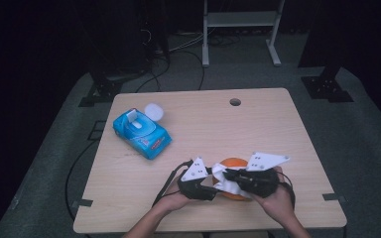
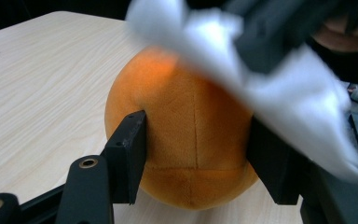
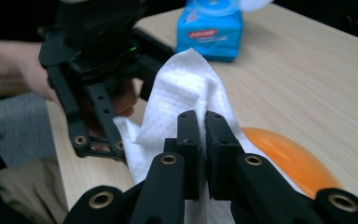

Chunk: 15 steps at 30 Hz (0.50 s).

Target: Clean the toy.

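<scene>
Wiping step: ball pinned, wipe on it.

Near edge of table (image 1: pixel 278 129): your left gripper (image 2: pixel 196 154) has its jaws abt half open, pressed on both flanks of the orange plush ball (image 2: pixel 186 135), which rests on the tabletop. Your right gripper (image 3: pixel 204 140) has jaws nearly closed, pinching a white wipe (image 3: pixel 186 88) draped over the ball's top. Step looks like the wipe-down itself. Next move prob calls for dragging the wipe across the top and sides w/ light pressure, left grip kept firm so the ball can't roll. Farther back, left: blue wipes pack (image 1: pixel 141 133), flip lid (image 1: pixel 154 111) standing open; can't tell what's left inside.
</scene>
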Each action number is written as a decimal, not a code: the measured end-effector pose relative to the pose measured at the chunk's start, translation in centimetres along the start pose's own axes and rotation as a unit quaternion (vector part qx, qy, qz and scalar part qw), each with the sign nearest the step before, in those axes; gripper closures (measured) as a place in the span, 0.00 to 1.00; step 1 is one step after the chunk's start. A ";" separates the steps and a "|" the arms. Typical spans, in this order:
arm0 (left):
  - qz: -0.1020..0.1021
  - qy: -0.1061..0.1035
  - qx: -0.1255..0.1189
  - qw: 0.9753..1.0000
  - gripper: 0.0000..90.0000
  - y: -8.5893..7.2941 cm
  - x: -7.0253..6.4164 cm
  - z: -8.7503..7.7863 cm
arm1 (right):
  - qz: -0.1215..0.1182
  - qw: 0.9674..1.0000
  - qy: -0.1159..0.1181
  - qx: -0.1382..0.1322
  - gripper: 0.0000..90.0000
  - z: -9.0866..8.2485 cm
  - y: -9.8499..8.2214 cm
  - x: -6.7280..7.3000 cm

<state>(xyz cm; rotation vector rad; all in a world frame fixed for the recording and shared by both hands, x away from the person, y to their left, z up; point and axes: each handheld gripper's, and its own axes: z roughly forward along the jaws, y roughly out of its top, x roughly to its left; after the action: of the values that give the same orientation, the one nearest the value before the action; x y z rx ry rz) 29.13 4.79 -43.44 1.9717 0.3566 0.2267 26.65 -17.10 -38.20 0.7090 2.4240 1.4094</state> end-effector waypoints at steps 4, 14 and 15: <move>-0.004 -0.002 0.001 1.000 0.44 -0.3 0.1 -0.1 | -0.002 1.000 -0.016 0.010 0.94 0.5 -0.1 -0.2; -0.028 -0.011 0.016 0.999 0.32 -0.4 0.8 -0.3 | 0.065 0.996 -0.060 0.007 0.94 -1.6 -2.1 -4.1; -0.027 -0.010 0.013 0.999 0.29 -0.3 0.7 -0.4 | 0.062 0.996 -0.062 0.009 0.94 -1.4 -2.0 -4.0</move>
<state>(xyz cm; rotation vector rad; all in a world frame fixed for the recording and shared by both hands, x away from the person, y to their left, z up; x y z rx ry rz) 29.60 5.45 -43.51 1.9861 0.4017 0.1687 28.81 -21.10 -39.34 0.9369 2.3358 1.3459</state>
